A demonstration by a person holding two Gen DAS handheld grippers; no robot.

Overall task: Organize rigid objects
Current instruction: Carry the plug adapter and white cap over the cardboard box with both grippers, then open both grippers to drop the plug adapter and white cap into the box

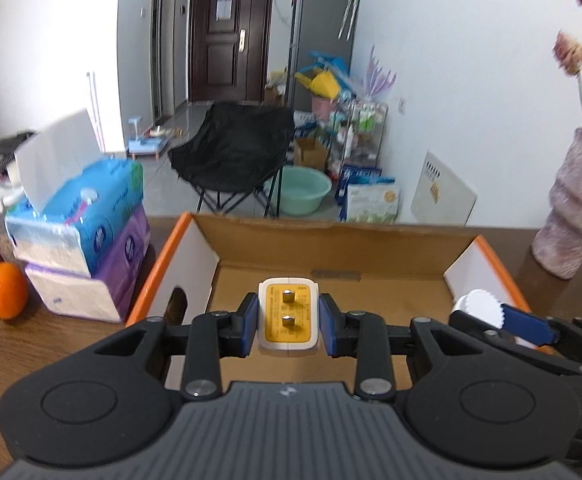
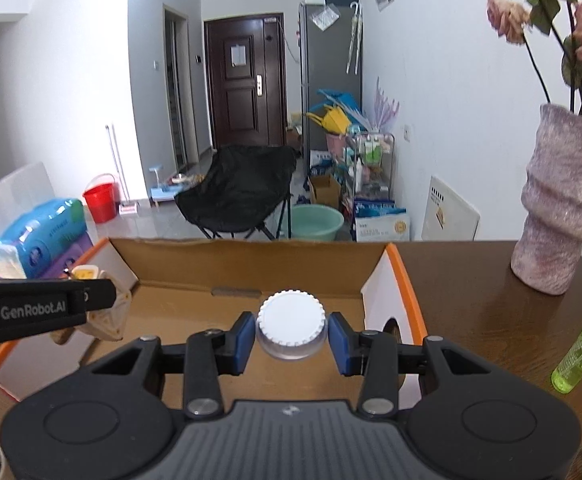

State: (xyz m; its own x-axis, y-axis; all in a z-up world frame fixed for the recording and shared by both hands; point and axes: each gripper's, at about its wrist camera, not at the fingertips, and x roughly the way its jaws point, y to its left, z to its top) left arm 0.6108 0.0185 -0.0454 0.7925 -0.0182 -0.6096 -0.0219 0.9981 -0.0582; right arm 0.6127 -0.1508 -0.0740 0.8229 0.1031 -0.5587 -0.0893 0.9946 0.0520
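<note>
Wooden table (image 2: 471,280), cardboard box (image 1: 331,248); left tongs (image 1: 288,322) clamp charger (image 1: 288,316), right tongs (image 2: 291,334) clamp jar (image 2: 291,328).

White-and-yellow plug adapter (image 1: 288,317) prongs up, white ridged-cap jar (image 2: 291,326), seemingly above open cardboard box (image 2: 251,264).

Both cameras sit just behind their own fingers and look forward and slightly down, close over the open cardboard box (image 1: 331,248) on the brown surface (image 1: 51,344). The left hand-held gripper (image 1: 288,322) faces the box's far wall; off to its right, the right hand-held gripper (image 2: 291,330) faces the same way. Each view catches the other tool at its edge. Both share the box, the tissue packs (image 2: 39,240), the pink vase (image 2: 563,208), the black chair (image 1: 231,152) and the dark door (image 2: 245,80) beyond.
</note>
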